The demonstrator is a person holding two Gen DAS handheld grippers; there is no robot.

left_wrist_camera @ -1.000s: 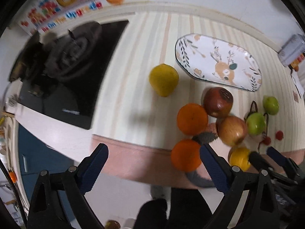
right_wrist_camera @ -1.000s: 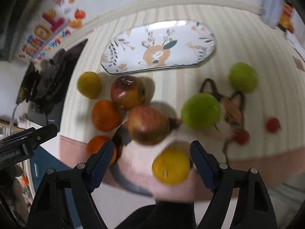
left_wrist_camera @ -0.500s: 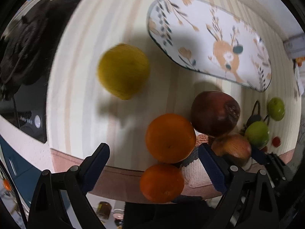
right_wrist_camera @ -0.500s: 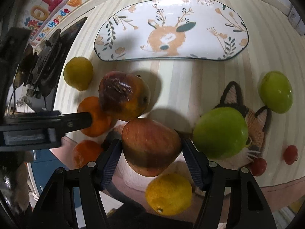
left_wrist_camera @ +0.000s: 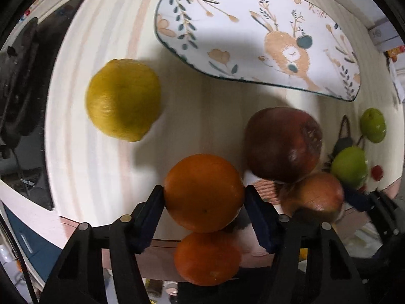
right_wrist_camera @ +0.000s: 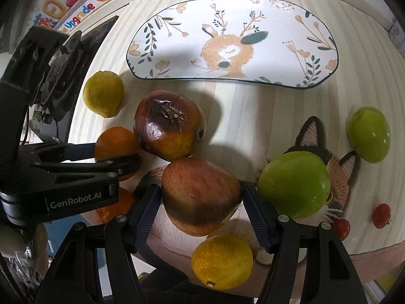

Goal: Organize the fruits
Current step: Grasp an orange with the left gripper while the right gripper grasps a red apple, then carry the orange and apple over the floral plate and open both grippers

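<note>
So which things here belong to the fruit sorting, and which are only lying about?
Job: orange in left claw; red apple in right claw; lemon; bruised apple; green apples; deer plate.

Lying about: cat coaster; stove; wall stickers.

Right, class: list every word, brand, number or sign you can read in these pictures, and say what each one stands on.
"GenRobot.AI": white print on the black body of the left gripper, seen from the right wrist view.
"Upgrade": coloured letters on the wall sticker at the upper left; the words before it are cut off and blurred.
The big cartoon letters on that sticker: not clearly readable.
The fruits and the deer plate: no text.
</note>
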